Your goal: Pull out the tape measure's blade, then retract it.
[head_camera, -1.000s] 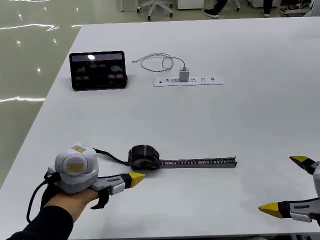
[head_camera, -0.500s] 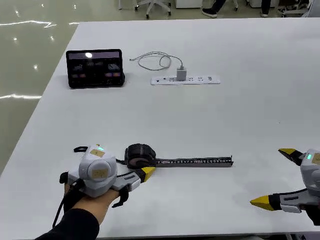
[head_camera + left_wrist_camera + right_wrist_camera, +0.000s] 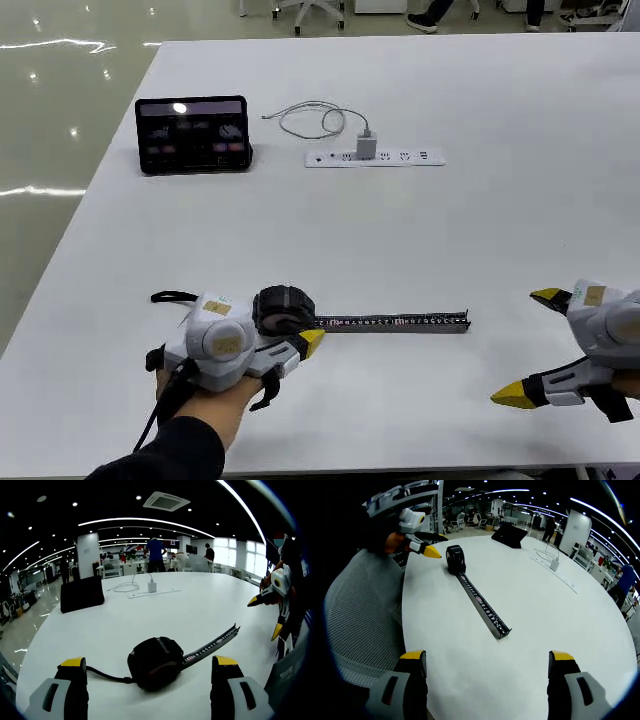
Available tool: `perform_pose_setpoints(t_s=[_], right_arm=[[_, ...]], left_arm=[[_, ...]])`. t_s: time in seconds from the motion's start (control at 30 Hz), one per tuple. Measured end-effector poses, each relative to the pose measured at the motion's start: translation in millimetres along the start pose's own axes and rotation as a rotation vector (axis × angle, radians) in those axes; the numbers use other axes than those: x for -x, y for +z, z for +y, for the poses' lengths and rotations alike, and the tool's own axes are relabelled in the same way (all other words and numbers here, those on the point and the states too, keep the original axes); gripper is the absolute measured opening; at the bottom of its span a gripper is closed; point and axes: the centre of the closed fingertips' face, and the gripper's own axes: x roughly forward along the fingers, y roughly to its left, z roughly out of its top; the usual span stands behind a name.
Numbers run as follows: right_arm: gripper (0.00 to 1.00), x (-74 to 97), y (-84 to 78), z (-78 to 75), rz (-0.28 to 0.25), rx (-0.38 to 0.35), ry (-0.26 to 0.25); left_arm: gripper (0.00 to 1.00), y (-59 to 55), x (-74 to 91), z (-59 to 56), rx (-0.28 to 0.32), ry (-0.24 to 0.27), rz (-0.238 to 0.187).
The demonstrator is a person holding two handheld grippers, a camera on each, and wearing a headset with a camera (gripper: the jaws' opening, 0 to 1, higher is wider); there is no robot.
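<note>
Far left, back of the white counter: dark tablet propped up, screen lit. Right of it, a white power strip with a charger plugged in and its cable looped behind. Front left: left gripper, jaws wide, 1 on each side of the tape measure; from the left gripper view neither jaw touches the black case. Case rests on the counter, its black strap trailing left. Blade is out, flat on the counter, running right from the case to its end hook. Front right: right gripper, jaws wide and holding nothing, well apart from the blade's end, just above the counter near its front edge.
</note>
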Motion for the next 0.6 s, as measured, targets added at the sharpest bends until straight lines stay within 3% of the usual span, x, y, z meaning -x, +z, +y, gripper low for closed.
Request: perform_pose_setpoints(t_s=[0.17,0.3,0.5,0.6], right_arm=[[0.96,-10.6,8.1,-9.1,0.033,0.054,0.031],[0.95,-20.4,13.9,-17.4,0.065,0.122,0.058],[0.92,-37.3,20.3,-30.2,0.098,0.178,0.101],[0.89,-45.7,8.2,-28.6,0.174,0.191,0.163]], left_arm=[[1.00,-6.3,-3.1,-3.8,0.017,0.000,0.017],[1.00,-0.6,-4.2,-7.7,0.014,0.018,-0.029],[1.00,-13.0,-13.4,-16.0,0.058,0.037,0.006],[1.00,-14.7,-15.3,-17.8,0.093,0.046,0.004]])
